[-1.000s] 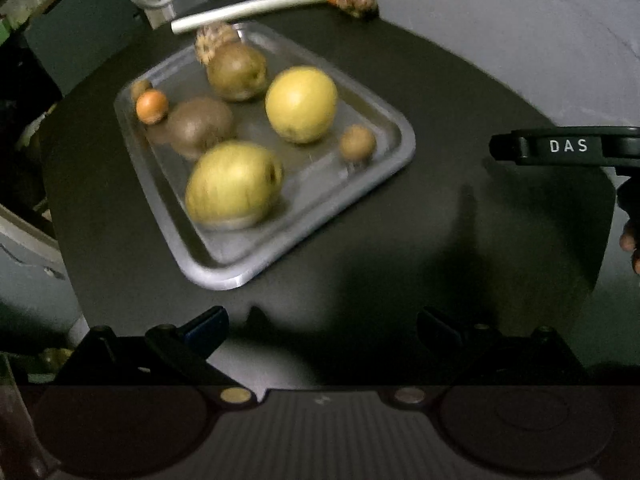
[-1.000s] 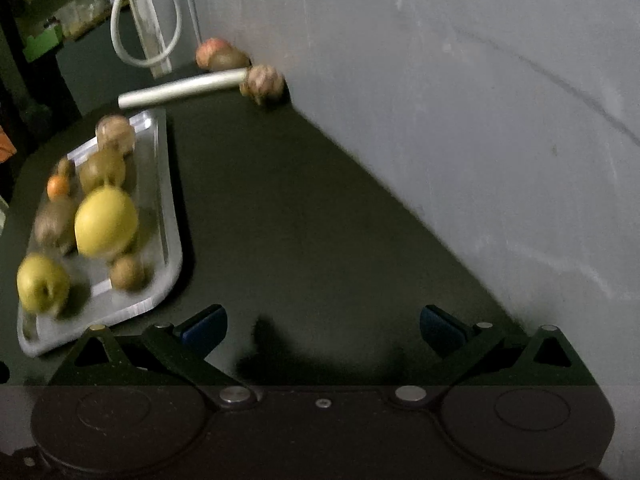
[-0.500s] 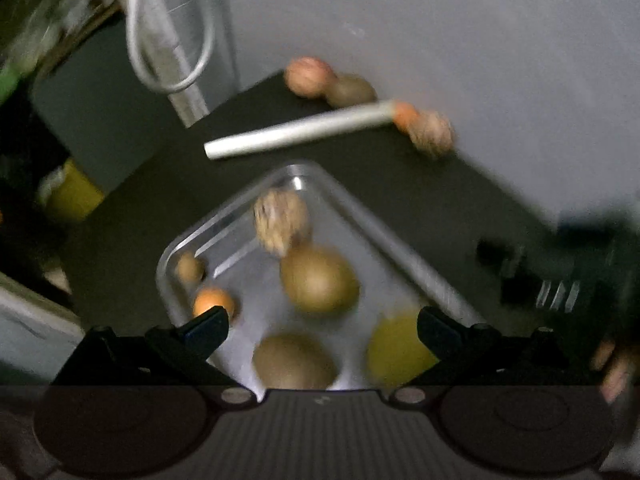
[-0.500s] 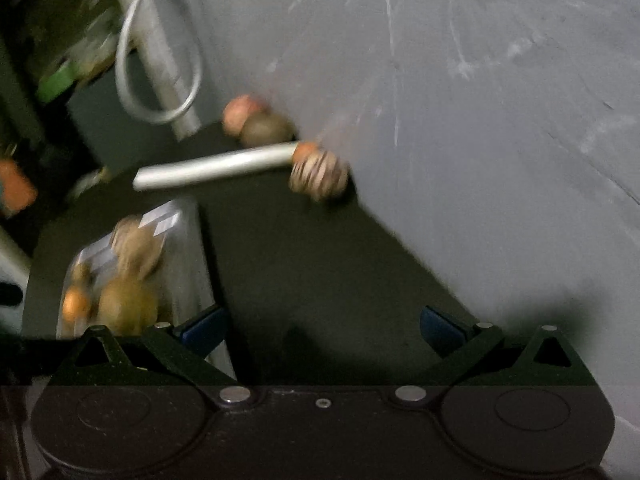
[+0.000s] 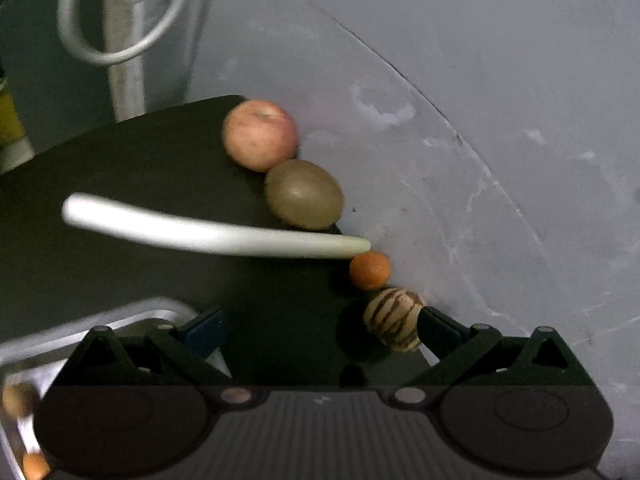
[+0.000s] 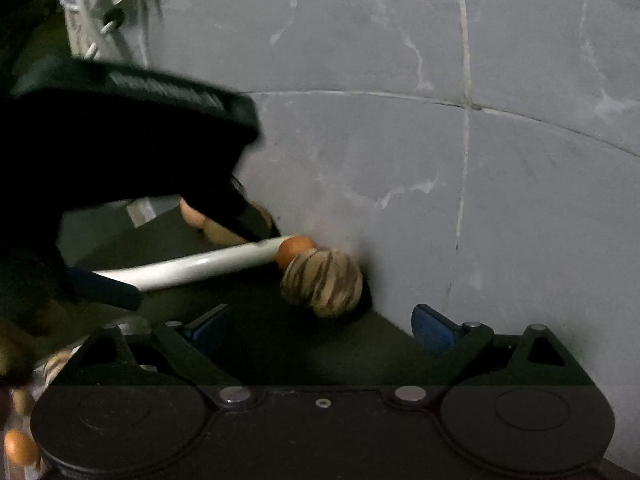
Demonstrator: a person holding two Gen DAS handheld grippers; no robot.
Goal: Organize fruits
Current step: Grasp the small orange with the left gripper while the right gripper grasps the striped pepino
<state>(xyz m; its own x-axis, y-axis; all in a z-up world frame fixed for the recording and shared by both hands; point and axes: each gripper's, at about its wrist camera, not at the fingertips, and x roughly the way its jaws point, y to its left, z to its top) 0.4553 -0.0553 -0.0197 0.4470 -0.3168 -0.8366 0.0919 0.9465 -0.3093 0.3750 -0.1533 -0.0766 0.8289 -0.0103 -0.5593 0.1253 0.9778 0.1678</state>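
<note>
Along the wall on the dark table lie a pink apple, a brown kiwi, a small orange fruit and a striped brown fruit. My left gripper is open; the striped fruit sits just inside its right fingertip. In the right wrist view the striped fruit and the orange fruit lie just ahead of my open, empty right gripper. The left gripper's black body fills the upper left there. The steel tray with fruit is at lower left.
A white tube lies across the table, its end touching the orange fruit. The grey wall stands right behind the fruits. A white pipe with a cable loop stands at the back left.
Both grippers have moved forward from over the tray to the fruits at the wall. The striped fruit is now between the left gripper's fingers, and the left gripper has entered the right view.
</note>
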